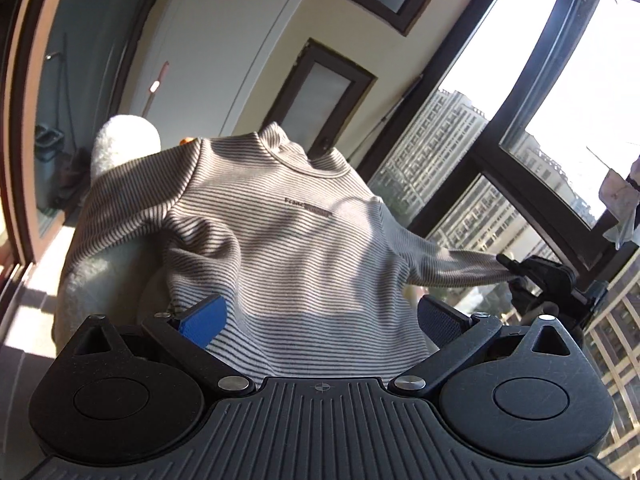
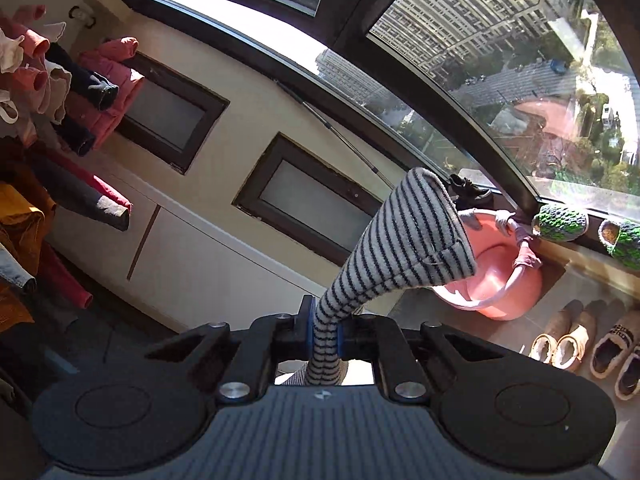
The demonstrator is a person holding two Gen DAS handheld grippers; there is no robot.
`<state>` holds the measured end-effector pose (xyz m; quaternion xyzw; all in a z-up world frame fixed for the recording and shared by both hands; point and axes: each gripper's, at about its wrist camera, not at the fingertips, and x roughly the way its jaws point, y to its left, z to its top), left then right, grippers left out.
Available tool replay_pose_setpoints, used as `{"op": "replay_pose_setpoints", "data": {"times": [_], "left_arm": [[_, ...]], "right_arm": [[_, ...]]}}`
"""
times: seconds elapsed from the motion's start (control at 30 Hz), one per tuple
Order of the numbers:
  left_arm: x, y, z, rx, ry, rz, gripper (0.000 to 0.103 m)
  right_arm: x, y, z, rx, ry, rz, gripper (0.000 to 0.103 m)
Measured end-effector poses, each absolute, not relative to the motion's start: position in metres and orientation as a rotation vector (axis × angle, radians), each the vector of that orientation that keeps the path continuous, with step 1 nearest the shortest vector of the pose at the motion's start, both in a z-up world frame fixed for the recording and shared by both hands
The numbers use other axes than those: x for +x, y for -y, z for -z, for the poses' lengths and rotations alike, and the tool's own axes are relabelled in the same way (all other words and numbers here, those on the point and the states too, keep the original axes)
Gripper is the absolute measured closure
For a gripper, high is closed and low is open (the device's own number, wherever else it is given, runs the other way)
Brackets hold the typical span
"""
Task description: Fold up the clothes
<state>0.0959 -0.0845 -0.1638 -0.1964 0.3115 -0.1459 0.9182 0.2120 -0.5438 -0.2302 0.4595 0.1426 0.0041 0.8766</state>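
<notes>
Shirt [image 1: 280, 216]: ribbed striped knit, spread beyond wide-open left gripper [image 1: 320, 320], empty.
Sleeve [image 2: 400, 240]: tubular cuff, pinched flat in closed right gripper [image 2: 325, 336].

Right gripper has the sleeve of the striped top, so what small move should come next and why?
Probably bring the right gripper inward to lay the sleeve cuff across the striped top. Its jaws are shut on the sleeve, pulled out sideways, while the left gripper hangs open over the hem, holding nothing.
</notes>
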Motion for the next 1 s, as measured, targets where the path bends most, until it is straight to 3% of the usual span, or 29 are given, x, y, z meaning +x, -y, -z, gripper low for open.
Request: {"op": "replay_pose_setpoints", "data": {"times": [0.23,0.47,1.0], "left_arm": [[0.074,0.090,0.167,-0.207,-0.634,0.224,0.000],[0.056,0.048,0.174,-0.314,-0.634,0.244,0.000],[0.024,-0.017,0.181,-0.419,-0.597,0.172,0.000]], "right_arm": [[0.200,0.477,0.153,0.730,-0.252,-0.046,0.094],[0.193,0.391,0.105,0.547,-0.248,-0.161,0.094],[0.199,0.244,0.112,0.356,-0.408,-0.349,0.093]]}}
